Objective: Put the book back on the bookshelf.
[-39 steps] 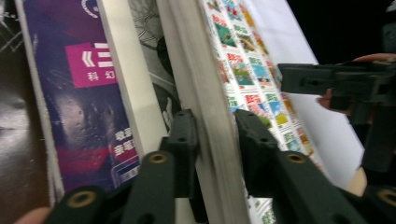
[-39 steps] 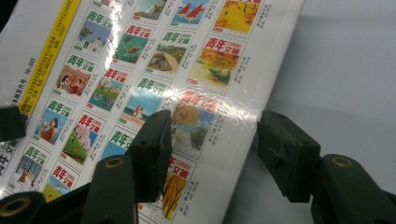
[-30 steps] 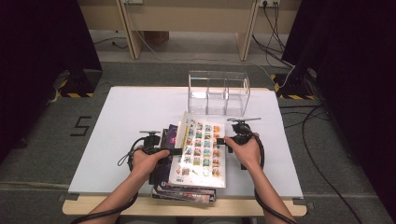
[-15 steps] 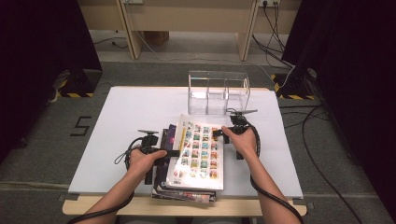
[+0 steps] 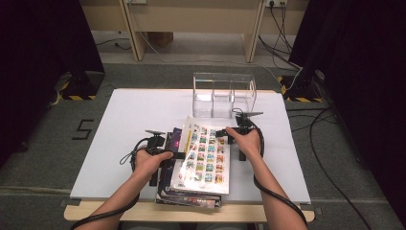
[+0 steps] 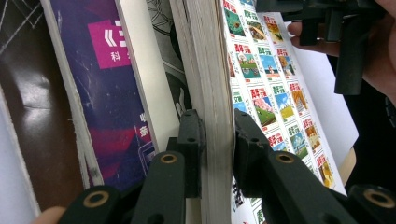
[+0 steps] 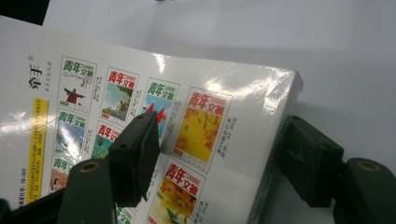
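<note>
On the white bench (image 5: 134, 120) a magazine with a grid of small covers (image 5: 203, 155) lies atop a stack of magazines (image 5: 167, 189) near the person's edge, its left side lifted. The left gripper (image 6: 218, 140) clamps that magazine's thick left edge — both jaws press on the paper block. The right gripper (image 7: 217, 149) straddles the magazine's far right corner, one jaw above the printed cover, the other beside the edge; its jaws stand apart, and whether they press the paper I cannot tell. A clear plastic organiser (image 5: 224, 93) stands just behind — near the bench's far edge.
</note>
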